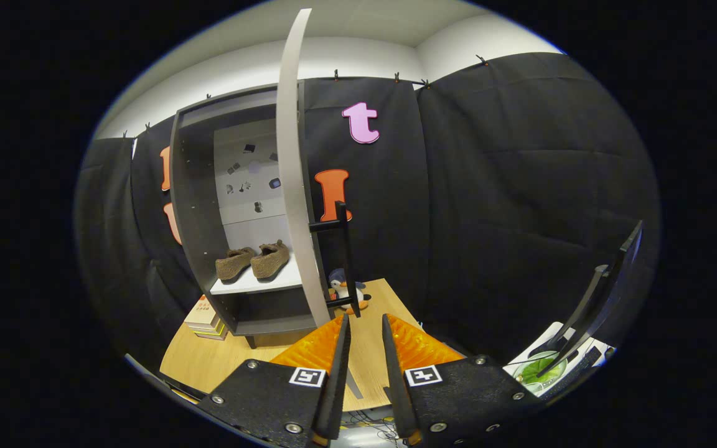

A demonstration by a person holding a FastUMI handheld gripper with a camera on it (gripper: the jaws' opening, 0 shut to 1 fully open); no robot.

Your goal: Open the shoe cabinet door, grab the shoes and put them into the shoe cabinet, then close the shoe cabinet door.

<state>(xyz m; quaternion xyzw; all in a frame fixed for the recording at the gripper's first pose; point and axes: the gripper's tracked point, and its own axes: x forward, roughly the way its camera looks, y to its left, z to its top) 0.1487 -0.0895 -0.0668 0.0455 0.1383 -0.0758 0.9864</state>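
Gripper [365, 326] slightly parted, empty; open door [293, 168] hides part of shoes [254, 260]

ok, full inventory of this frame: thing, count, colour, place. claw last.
cabinet: 1, dark grey, on the table, beyond the claw
door: 1, light grey, swung open, edge toward the camera
handle: 1, black bar, on the door
shoes: 2, brown, side by side on the white cabinet shelf
penguin toy: 1, black, white and orange, on the table behind the door
books: small stack, mixed colours, on the table beside the cabinet base
table: 1, light wood
bowl: 1, green inside, off to the side of the table
claw: 1, fingers open, empty, short of the handle
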